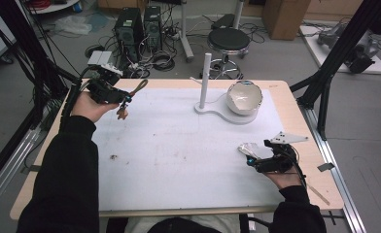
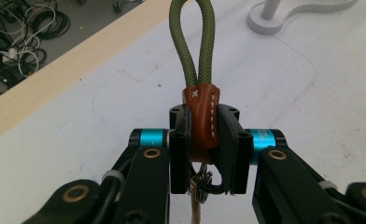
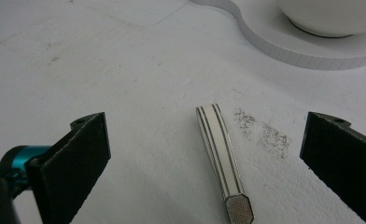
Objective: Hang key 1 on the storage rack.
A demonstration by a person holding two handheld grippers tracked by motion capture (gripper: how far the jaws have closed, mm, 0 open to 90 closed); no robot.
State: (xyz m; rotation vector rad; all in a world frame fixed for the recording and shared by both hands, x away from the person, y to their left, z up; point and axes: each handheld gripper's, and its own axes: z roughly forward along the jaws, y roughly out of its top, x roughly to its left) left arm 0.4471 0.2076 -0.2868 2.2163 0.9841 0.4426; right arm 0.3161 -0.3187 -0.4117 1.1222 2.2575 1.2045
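My left gripper (image 1: 126,98) is held above the table's far left corner, shut on the brown stitched leather tab (image 2: 204,119) of a keychain. An olive cord loop (image 2: 193,42) sticks out past the jaws, and a metal ring (image 2: 202,184) hangs beneath them. The cord loop (image 1: 140,86) points toward the table's back edge. My right gripper (image 1: 249,154) is low over the mat at the near right, open. A flat white strip with grey lines and a metal end (image 3: 221,144) lies on the mat between its jaws, touching neither.
A white stand (image 1: 227,115) at the back centre carries an upright post (image 1: 205,77) and a white bowl (image 1: 244,97). A white mat (image 1: 179,155) covers the wooden table. A dark smudge (image 3: 265,133) marks the mat beside the strip. Cables, computers and a stool are on the floor behind.
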